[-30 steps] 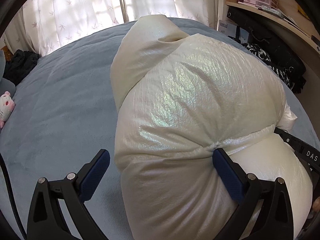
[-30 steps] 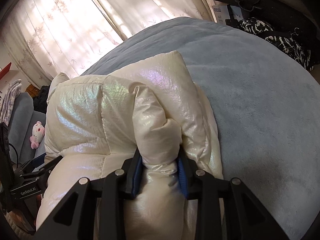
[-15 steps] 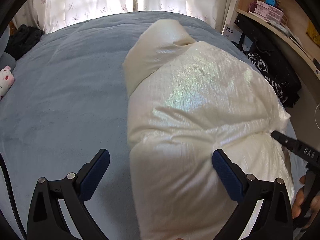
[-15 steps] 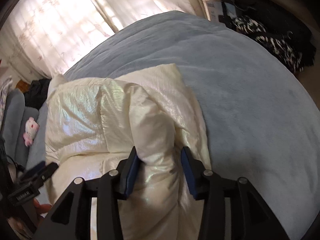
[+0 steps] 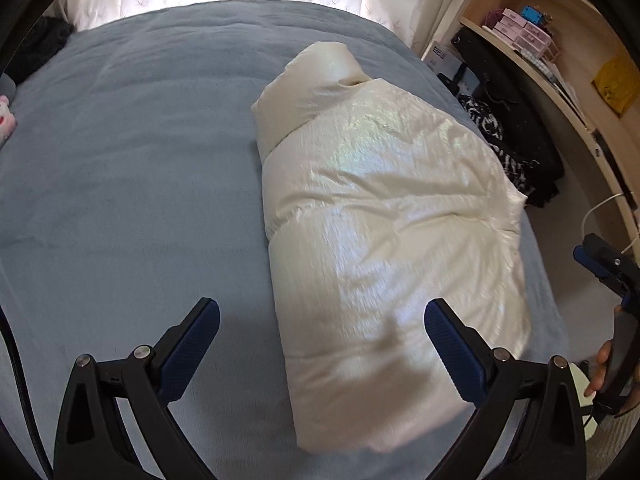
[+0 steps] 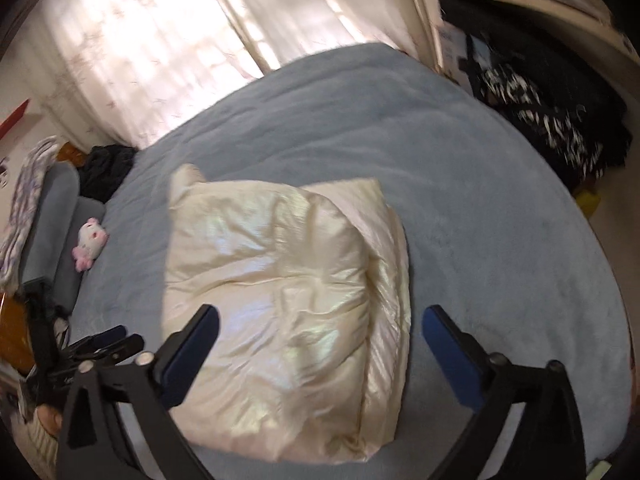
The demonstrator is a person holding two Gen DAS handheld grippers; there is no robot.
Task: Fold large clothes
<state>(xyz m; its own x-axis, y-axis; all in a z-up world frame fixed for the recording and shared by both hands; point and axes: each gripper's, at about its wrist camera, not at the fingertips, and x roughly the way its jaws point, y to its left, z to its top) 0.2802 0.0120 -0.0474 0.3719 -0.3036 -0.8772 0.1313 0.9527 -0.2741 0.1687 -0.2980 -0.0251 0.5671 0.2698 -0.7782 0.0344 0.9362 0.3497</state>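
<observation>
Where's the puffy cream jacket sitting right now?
The folded puffy cream jacket lies on the grey-blue bedspread, toward the side nearest the wooden shelves in the left wrist view. Neither open gripper touches it.

Puffy cream-white down jacket (image 5: 384, 240) w/ pearly, iridescent sheen lies folded into a thick oblong bundle on the blue-grey bed cover (image 5: 132, 184), right of centre & running near to far. Far end narrows to a rolled, rounded lump; near end is blunt & sits close to the bed's near edge. Top layer is creased, w/ a quilted seam across the middle.
</observation>
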